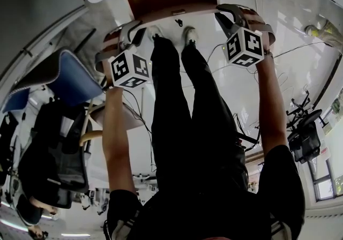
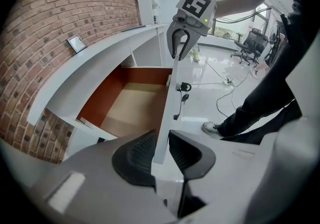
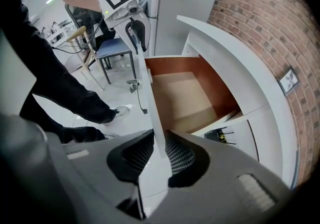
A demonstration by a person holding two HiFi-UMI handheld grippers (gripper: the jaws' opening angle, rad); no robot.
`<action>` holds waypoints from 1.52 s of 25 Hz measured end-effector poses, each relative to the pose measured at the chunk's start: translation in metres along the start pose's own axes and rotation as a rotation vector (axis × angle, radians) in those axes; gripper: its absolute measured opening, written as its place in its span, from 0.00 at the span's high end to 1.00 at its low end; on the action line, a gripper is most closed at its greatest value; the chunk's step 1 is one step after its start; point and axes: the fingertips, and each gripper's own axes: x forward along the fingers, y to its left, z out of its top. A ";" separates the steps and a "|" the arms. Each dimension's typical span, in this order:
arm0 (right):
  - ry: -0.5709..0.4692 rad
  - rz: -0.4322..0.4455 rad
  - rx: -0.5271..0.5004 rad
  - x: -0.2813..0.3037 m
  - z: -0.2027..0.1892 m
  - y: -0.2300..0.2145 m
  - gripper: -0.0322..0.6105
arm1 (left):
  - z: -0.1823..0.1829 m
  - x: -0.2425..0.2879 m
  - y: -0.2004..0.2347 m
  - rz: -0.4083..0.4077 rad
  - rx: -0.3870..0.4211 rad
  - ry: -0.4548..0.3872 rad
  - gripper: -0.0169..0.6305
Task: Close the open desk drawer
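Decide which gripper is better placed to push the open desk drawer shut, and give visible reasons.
Neither alone, I think: the left gripper and the right gripper each clamp the top edge of the drawer's flat white front panel, at opposite ends. Pushing with both together should keep it straight.

Your right tool fills the bottom of the frame. Its dark ribbed pads are closed on the near end of the white drawer front. To the right of that panel the drawer stands open, with red-brown walls and a tan floor, under the curved white surface. At the far end your left tool sits over the same panel, a jaw on each side. Keys hang from the panel's outer face. A brick wall rises at right. Your dark trouser leg and a blue chair are at left.
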 end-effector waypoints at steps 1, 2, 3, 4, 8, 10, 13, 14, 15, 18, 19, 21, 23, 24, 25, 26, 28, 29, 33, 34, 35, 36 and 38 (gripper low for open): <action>0.001 -0.002 0.001 0.001 0.001 -0.001 0.83 | -0.001 0.001 0.001 0.004 -0.002 -0.001 0.82; 0.002 -0.004 0.003 0.002 0.001 -0.003 0.83 | -0.001 0.001 0.003 0.009 -0.006 -0.002 0.82; 0.003 -0.006 0.003 0.003 0.003 -0.004 0.83 | -0.002 0.001 0.005 0.016 -0.011 -0.004 0.82; 0.003 -0.009 0.002 0.004 0.004 -0.006 0.83 | -0.003 0.001 0.007 0.022 -0.015 -0.004 0.82; -0.002 -0.019 0.001 0.004 0.007 -0.013 0.83 | -0.002 0.000 0.015 0.040 -0.021 -0.003 0.81; -0.003 -0.027 0.000 0.003 0.008 -0.019 0.83 | 0.001 0.001 0.021 0.049 -0.020 -0.002 0.81; -0.006 -0.036 -0.001 0.003 0.006 -0.029 0.83 | 0.007 0.003 0.029 0.062 -0.023 -0.003 0.81; -0.006 -0.038 -0.002 0.003 0.005 -0.033 0.83 | 0.009 0.004 0.032 0.065 -0.022 -0.003 0.81; -0.005 -0.041 -0.005 0.003 0.004 -0.036 0.83 | 0.011 0.006 0.034 0.069 -0.020 -0.002 0.81; -0.004 -0.045 -0.013 0.005 0.003 -0.043 0.83 | 0.013 0.009 0.041 0.076 -0.016 0.003 0.81; -0.006 -0.045 -0.013 0.006 0.004 -0.045 0.83 | 0.013 0.009 0.043 0.078 -0.017 0.005 0.81; -0.011 -0.046 -0.011 0.007 0.005 -0.046 0.83 | 0.011 0.010 0.046 0.084 -0.021 0.008 0.80; -0.014 -0.053 -0.009 0.008 0.007 -0.048 0.83 | 0.011 0.009 0.048 0.095 -0.027 0.008 0.80; -0.014 -0.057 -0.007 0.007 0.007 -0.049 0.83 | 0.011 0.009 0.050 0.100 -0.030 0.008 0.80; -0.014 -0.063 -0.003 0.007 0.007 -0.052 0.83 | 0.012 0.009 0.052 0.106 -0.033 0.006 0.80; -0.015 -0.069 0.000 0.007 0.007 -0.056 0.83 | 0.014 0.009 0.054 0.112 -0.035 0.004 0.80; -0.014 -0.080 0.006 0.007 0.006 -0.063 0.82 | 0.017 0.011 0.058 0.122 -0.036 0.003 0.80; -0.014 -0.083 0.008 0.008 0.005 -0.066 0.82 | 0.018 0.012 0.060 0.126 -0.037 0.004 0.80; -0.024 -0.083 0.009 0.010 0.008 -0.071 0.82 | 0.018 0.013 0.066 0.135 -0.043 0.007 0.80; -0.025 -0.083 0.009 0.010 0.008 -0.071 0.82 | 0.018 0.013 0.066 0.136 -0.044 0.008 0.80; -0.026 -0.084 0.010 0.009 0.008 -0.072 0.82 | 0.018 0.013 0.066 0.136 -0.045 0.009 0.80; -0.027 -0.086 0.012 0.009 0.007 -0.072 0.82 | 0.019 0.013 0.067 0.138 -0.046 0.010 0.80; -0.027 -0.091 0.014 0.008 0.007 -0.074 0.82 | 0.020 0.012 0.069 0.145 -0.053 0.012 0.79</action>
